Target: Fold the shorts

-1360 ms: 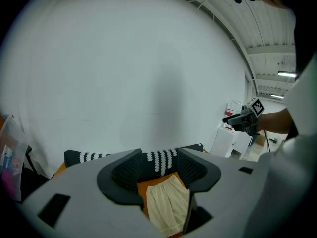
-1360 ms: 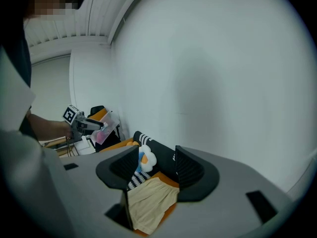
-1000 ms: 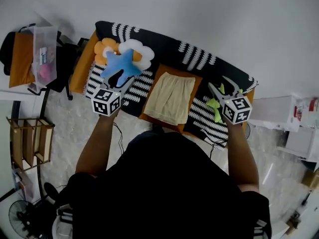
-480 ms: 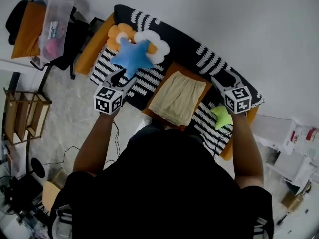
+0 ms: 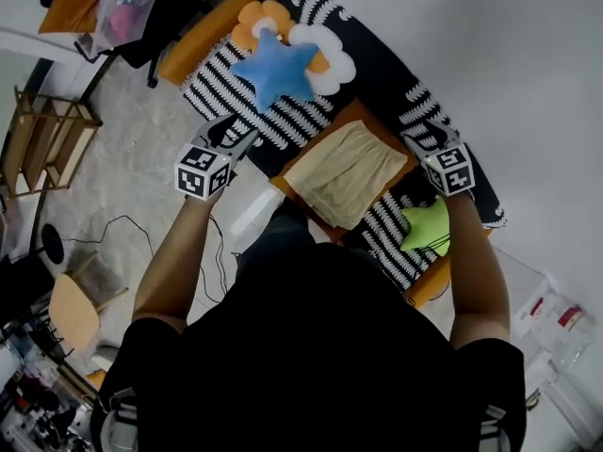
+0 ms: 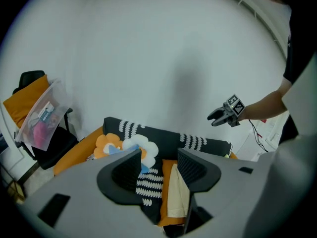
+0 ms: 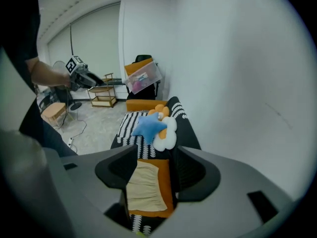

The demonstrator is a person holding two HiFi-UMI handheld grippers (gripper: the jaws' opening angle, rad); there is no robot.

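The shorts lie spread flat on an orange cushion in the middle of the striped sofa, and as far as we can judge no fold has been made yet. They sit between our two tongs, and neither tool touches the cloth. The left gripper hangs over the stripes to their left, and the right gripper hangs near their far right corner. Both have their jaws wide apart with nothing between them.

To start well, we would bring both down onto one edge and pinch it at its two corners. Then we would lift evenly and lay that edge straight across onto the other — both corners carried level, so the fabric does not skew. The blue star pillow and the green star pillow lie close by on either side — best left unbrushed.
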